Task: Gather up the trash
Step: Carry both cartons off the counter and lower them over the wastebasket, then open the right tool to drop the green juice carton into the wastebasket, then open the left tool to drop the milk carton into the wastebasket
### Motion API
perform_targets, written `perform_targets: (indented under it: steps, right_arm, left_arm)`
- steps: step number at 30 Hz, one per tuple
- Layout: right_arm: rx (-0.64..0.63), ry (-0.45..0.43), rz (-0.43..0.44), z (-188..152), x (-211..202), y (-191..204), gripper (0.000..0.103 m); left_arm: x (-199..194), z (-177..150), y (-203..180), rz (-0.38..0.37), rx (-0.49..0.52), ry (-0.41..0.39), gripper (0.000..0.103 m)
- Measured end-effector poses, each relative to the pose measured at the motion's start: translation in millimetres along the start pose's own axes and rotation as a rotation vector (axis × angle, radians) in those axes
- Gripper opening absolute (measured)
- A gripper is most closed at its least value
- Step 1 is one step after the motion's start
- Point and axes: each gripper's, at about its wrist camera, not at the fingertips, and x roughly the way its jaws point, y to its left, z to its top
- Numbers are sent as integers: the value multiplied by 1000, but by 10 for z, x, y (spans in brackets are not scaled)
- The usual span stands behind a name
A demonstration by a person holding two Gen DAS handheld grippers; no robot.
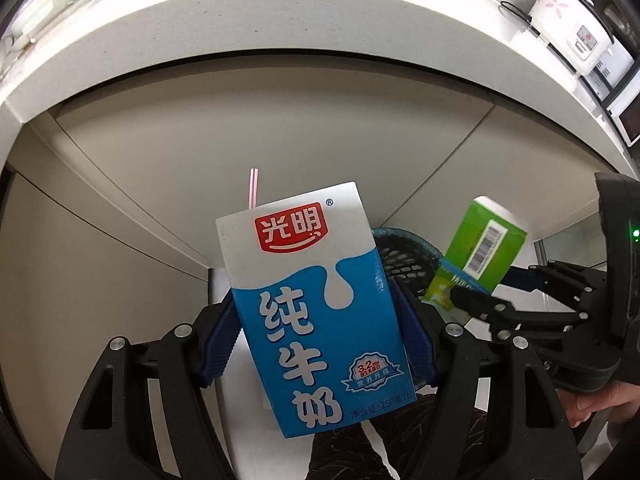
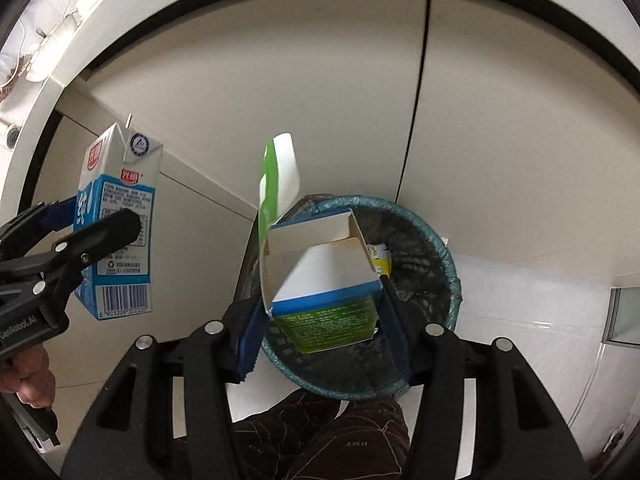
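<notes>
A blue and white milk carton [image 1: 312, 300] with a pink straw [image 1: 253, 186] stands upright between the blue pads of my left gripper [image 1: 316, 320], which is shut on its sides. The right wrist view shows the same carton [image 2: 120, 216] at the left. My right gripper [image 2: 320, 300] holds a green and white cardboard box [image 2: 332, 316] with its top flaps open, both pads against its sides. That box hangs tilted right over the mouth of a dark mesh bin [image 2: 440, 264] lined with a bag. In the left wrist view, the green box [image 1: 484, 248] and bin [image 1: 404, 252] lie to the right.
Beige cabinet doors [image 2: 320, 80] rise behind the bin under a white counter [image 1: 280, 20] with a rice cooker [image 1: 572, 28] on it. Some trash lies inside the bin. A person's hand [image 2: 28, 376] grips the left tool. Dark patterned cloth [image 2: 328, 436] shows below.
</notes>
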Motion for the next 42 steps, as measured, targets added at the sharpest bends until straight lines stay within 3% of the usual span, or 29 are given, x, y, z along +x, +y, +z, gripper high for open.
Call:
perform_targets:
  steps: [2, 12, 15, 18, 33, 42]
  right_arm:
    - [-1, 6, 1, -4, 8, 22, 53]
    - [16, -7, 11, -58, -35, 71, 78]
    - [39, -12, 3, -123, -70, -8, 89]
    - [76, -23, -9, -156, -128, -93, 93]
    - [226, -94, -78, -324, -686, -927, 94]
    - [227, -102, -82, -336, -832, -1184, 94]
  left_arm:
    - [8, 25, -21, -3, 7, 4, 69]
    - [32, 100, 44, -10, 18, 17, 69]
    - [57, 104, 55, -13, 11, 22, 69]
    - [99, 91, 56, -19, 8, 29, 69]
    - [269, 179, -215, -54, 68, 51, 70]
    - [303, 206, -270, -69, 85, 86, 71]
